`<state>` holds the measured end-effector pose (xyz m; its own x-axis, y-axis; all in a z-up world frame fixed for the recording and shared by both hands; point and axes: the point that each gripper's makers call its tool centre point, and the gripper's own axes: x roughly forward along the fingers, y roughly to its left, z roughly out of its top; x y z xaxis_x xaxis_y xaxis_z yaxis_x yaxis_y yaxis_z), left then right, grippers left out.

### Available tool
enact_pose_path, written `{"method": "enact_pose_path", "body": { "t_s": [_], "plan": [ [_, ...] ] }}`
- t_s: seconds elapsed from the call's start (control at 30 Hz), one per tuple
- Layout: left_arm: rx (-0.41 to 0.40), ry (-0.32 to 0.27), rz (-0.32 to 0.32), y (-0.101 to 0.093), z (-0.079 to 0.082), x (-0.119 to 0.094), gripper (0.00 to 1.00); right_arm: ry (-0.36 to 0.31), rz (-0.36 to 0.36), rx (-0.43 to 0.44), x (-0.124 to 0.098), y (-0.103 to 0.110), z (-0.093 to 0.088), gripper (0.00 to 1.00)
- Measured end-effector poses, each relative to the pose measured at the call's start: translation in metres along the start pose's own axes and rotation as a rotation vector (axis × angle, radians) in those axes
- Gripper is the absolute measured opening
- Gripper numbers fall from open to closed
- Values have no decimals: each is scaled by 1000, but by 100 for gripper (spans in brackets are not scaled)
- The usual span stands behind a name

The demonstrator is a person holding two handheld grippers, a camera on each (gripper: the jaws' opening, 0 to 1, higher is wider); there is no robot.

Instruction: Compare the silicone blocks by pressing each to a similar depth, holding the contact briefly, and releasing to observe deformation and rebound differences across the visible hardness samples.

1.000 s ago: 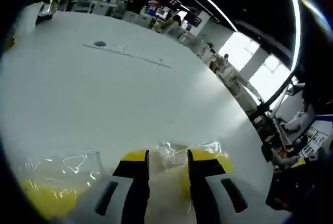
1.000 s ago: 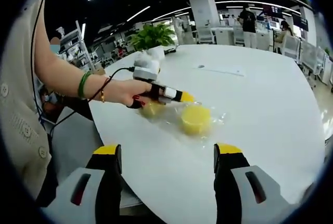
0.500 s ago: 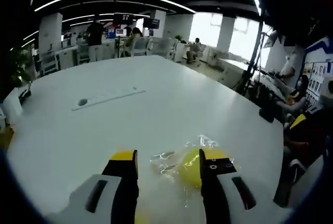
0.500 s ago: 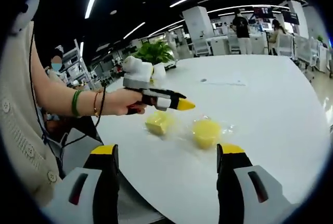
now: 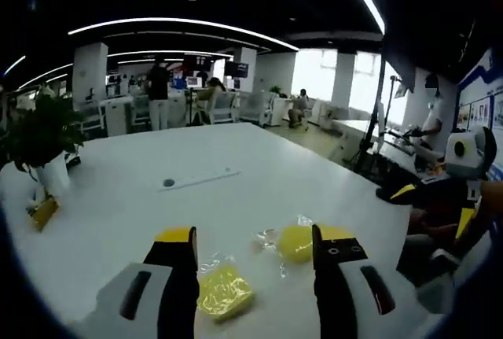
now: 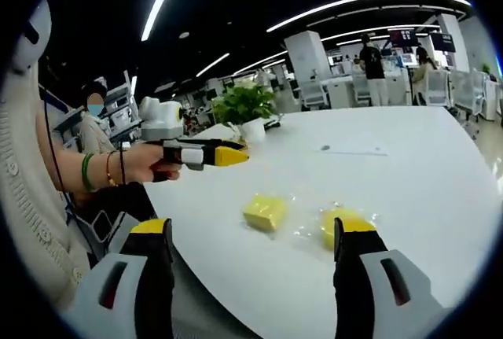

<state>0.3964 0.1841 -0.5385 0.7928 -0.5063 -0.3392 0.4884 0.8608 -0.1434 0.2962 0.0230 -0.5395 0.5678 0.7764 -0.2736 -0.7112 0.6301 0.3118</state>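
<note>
Both your grippers hang above the white table (image 6: 409, 189) with jaws spread and nothing held, so the square yellow silicone block in clear wrap (image 6: 266, 211) and the round one (image 6: 343, 225) lie free, side by side, ready for pressing.

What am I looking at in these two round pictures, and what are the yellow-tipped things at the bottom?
No robot here: a person holds a hand tool with two jaws in each hand, and a small camera rides on each tool. The left gripper view looks out over the left tool; its jaws stand apart and hold nothing. The right gripper view does the same for the right tool, also open and empty. In that view you also see the person's hand holding the left tool above the white table. On the table lie two yellow blocks in clear wrap: a square block and a round block. A potted plant stands farther back. Neither tool touches a block.
</note>
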Motion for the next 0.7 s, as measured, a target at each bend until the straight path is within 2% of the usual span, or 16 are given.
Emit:
{"method": "enact_pose_path", "body": {
  "t_s": [0.1, 0.13, 0.2, 0.27, 0.4, 0.5, 0.6, 0.7],
  "plan": [
    [31, -4, 45, 11, -3, -27, 59, -4, -11, -4, 0, 7, -1, 77],
    [44, -9, 56, 13, -4, -34, 60, -14, -37, -47, -1, 6, 1, 75],
    [47, -19, 93, 18, -7, -50, 62, -15, -46, -39, -2, 11, -1, 77],
    [45, -24, 90, 17, -14, -65, 65, -28, -54, -28, -2, 14, -1, 81],
    [19, -27, 92, 17, -29, -91, 68, -25, -75, -37, -5, 17, -8, 80],
    [-9, -25, 71, 16, -40, -106, 67, -33, -82, -25, -7, 19, -14, 81],
    [36, 2, 77, 16, -54, -121, 71, -30, -89, -3, -9, 19, -22, 85],
    [58, -4, 95, 18, -59, -133, 74, -32, -98, -3, -13, 21, -30, 86]
  ]
}}
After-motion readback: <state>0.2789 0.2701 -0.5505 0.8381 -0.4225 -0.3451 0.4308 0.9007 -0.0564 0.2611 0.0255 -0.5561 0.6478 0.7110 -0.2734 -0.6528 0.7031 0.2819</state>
